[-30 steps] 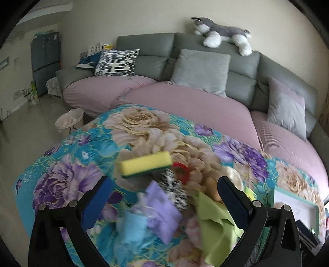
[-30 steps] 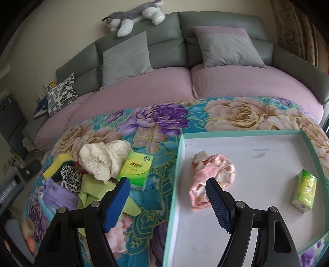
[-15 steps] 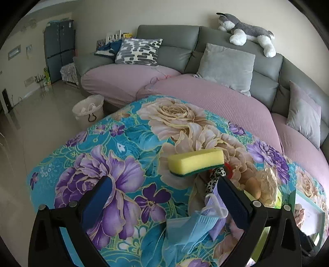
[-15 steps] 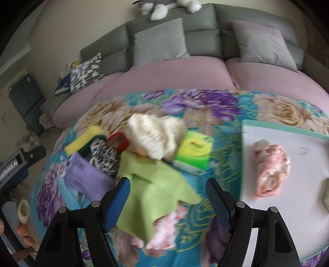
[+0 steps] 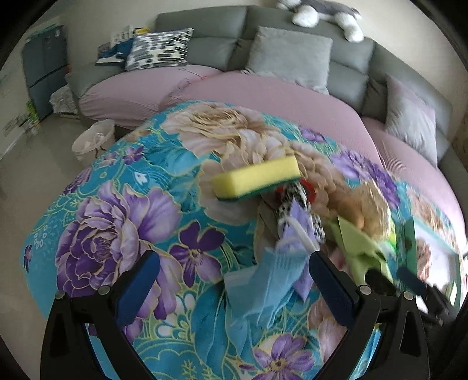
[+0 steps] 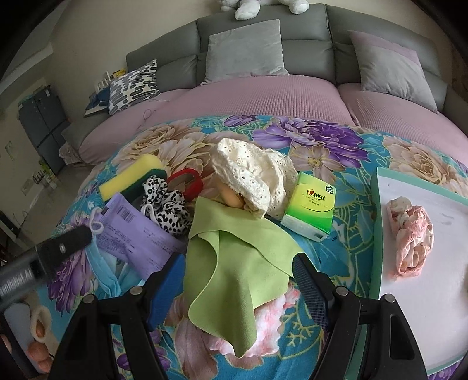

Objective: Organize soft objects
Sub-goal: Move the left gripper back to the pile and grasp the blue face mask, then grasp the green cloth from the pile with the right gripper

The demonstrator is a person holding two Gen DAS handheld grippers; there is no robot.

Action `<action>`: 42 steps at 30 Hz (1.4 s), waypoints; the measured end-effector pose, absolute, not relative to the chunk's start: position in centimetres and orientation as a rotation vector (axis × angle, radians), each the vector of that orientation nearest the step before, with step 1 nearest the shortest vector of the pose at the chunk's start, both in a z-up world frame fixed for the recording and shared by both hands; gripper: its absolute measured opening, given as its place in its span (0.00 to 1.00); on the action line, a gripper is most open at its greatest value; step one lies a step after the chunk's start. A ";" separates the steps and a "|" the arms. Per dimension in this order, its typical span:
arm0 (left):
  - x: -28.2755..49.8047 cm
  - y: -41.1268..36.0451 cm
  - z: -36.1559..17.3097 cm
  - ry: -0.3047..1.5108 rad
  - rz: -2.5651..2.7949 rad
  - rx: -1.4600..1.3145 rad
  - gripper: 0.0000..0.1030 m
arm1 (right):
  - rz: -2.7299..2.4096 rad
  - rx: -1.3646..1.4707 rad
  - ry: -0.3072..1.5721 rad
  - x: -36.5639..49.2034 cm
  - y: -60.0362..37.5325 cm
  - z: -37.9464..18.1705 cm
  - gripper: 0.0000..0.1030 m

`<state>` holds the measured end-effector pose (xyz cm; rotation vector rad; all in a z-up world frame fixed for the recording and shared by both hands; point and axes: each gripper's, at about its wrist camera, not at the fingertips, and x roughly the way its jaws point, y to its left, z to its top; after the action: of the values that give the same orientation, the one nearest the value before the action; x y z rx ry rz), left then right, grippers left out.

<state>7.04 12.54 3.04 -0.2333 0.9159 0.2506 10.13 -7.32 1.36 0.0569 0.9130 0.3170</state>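
A crumpled lime-green soft cloth (image 6: 234, 263) lies on the floral-covered worktop (image 6: 336, 140), draped between the spread, empty right tongs (image 6: 238, 280). At its 10 o'clock a lilac plastic packet (image 6: 131, 231) overlaps it; at 12 o'clock sits a cream lace hat (image 6: 254, 178), at 1 o'clock a green tissue pack (image 6: 311, 204). The left tongs (image 5: 234, 280), also spread and empty, hover over a pale blue face mask (image 5: 263, 286), below a yellow sponge (image 5: 257, 178).

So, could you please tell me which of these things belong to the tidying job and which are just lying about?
Job: green cloth, cream lace hat, leopard scrunchie, sponge, tissue pack, blue mask, pink cloth in the tray.

Lying about: sofa cushions, plush dog, bin.
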 end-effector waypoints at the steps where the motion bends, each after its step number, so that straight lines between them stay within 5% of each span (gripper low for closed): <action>1: 7.0 12.4 2.8 0.926 0.239 -0.223 0.99 | 0.314 0.054 0.913 10.2 -7.3 1.3 0.77; 8: 6.9 12.6 1.2 0.981 0.206 -0.206 0.95 | 0.313 0.033 0.909 10.2 -6.8 1.1 0.75; 13: 7.9 12.8 -1.7 1.087 0.165 -0.229 0.74 | 0.312 0.007 0.914 10.3 -6.1 0.7 0.64; 21: 8.3 12.9 -3.4 1.120 0.160 -0.229 0.70 | 0.302 -0.008 0.919 10.5 -5.7 0.0 0.55; 23: 8.1 12.8 -3.5 1.113 0.157 -0.227 0.60 | 0.297 -0.002 0.921 10.6 -5.8 -0.1 0.54; 25: 8.0 12.7 -3.4 1.102 0.139 -0.246 0.35 | 0.295 0.006 0.919 10.7 -6.0 -0.1 0.49; 42: 7.6 14.9 -0.7 1.001 0.200 -0.302 0.25 | 0.309 0.102 0.874 10.7 -7.7 1.3 0.30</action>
<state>7.62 14.86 -0.73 -0.3018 1.0009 0.1997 10.66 -7.74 1.28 0.1019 0.8742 0.3088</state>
